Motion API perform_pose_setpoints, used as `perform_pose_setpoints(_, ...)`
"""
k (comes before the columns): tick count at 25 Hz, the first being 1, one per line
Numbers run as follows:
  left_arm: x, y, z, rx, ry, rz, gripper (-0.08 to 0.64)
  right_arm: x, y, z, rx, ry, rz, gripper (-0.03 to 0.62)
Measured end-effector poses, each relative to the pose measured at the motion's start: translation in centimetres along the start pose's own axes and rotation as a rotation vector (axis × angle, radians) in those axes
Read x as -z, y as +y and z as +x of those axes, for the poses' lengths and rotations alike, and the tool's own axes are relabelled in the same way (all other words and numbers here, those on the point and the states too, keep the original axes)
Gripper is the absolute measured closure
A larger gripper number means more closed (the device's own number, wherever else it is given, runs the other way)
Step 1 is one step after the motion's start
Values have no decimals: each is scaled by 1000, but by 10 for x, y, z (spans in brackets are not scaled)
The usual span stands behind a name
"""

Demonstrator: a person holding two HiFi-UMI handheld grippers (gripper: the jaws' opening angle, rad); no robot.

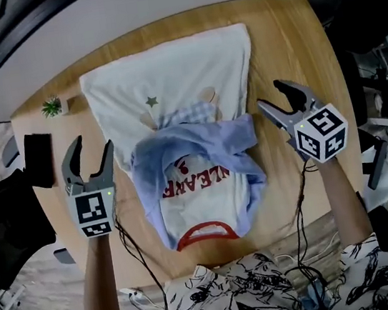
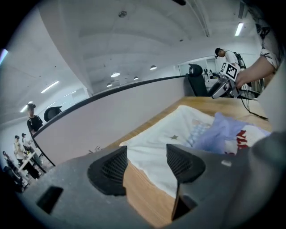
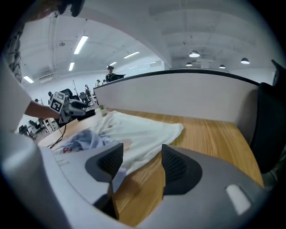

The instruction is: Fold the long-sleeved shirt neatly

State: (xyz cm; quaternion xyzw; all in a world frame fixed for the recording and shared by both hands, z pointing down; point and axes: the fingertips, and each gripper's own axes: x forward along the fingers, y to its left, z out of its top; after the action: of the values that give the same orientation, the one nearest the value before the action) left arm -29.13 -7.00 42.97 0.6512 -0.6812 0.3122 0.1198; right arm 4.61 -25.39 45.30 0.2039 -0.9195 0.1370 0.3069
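Note:
The long-sleeved shirt (image 1: 180, 109) lies flat on the wooden table (image 1: 286, 43), white body away from me and red collar (image 1: 206, 234) near me. Its two blue sleeves (image 1: 199, 142) are folded across the chest over red lettering. My left gripper (image 1: 93, 147) hovers just left of the shirt, open, nothing between its fingers. My right gripper (image 1: 272, 96) hovers just right of the shirt, open and empty too. In the left gripper view the jaws (image 2: 145, 163) frame the shirt's hem corner (image 2: 152, 152). In the right gripper view the jaws (image 3: 140, 161) frame the shirt's edge (image 3: 143, 134).
A small potted plant (image 1: 51, 106) and a flat black object (image 1: 39, 159) sit at the table's left end. A grey partition (image 2: 134, 107) runs along the far edge. Cables (image 1: 299, 207) trail from the grippers towards me. A dark chair (image 3: 270, 129) stands off the table's right end.

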Motion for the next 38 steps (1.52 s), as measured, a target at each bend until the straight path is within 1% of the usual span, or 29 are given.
perform_pose_setpoints(2,9,-23,-35,12,1,8,272,28,23,-26,14,10,-15,302)
perform_pose_setpoints(5,32,-65,-81,67,20,-26,270,67,58,-59,12,31,5,295)
perform_pose_setpoints(8,71,-106,-118,127,87,-94,272,102,95,-85,5,39,61,295)
perform_pose_setpoints(11,119,-134,-146,166,178,-202,272,136,125,-102,17,57,135,295)
perform_pose_setpoints(14,155,-148,-162,176,223,-277,288,169,153,-112,31,97,178,293)
perform_pose_setpoints(17,184,-168,-168,236,270,-339,304,204,178,-117,36,132,243,293)
perform_pose_setpoints(19,193,-180,-166,279,280,-382,315,218,192,-115,28,138,294,295)
perform_pose_setpoints(21,193,-188,-160,313,278,-413,327,222,205,-109,11,129,340,306)
perform_pose_setpoints(23,193,-197,-154,342,287,-426,333,224,214,-103,1,121,382,322)
perform_pose_setpoints(26,197,-210,-148,366,311,-448,350,231,218,-98,7,130,421,381)
perform_pose_setpoints(28,200,-211,-146,348,325,-442,387,235,218,-93,23,146,435,451)
perform_pose_setpoints(29,201,-210,-145,331,334,-428,424,237,217,-90,37,155,436,503)
perform_pose_setpoints(30,202,-208,-145,319,342,-414,461,239,216,-87,51,166,434,581)
perform_pose_setpoints(31,203,-208,-144,318,347,-406,514,242,215,-85,59,175,429,581)
perform_pose_setpoints(32,204,-209,-144,322,348,-406,542,243,214,-84,61,181,426,581)
perform_pose_setpoints(35,205,-206,-145,321,349,-403,545,244,212,-85,68,194,407,581)
perform_pose_setpoints(38,209,-196,-148,279,363,-385,546,247,205,-89,104,221,352,581)
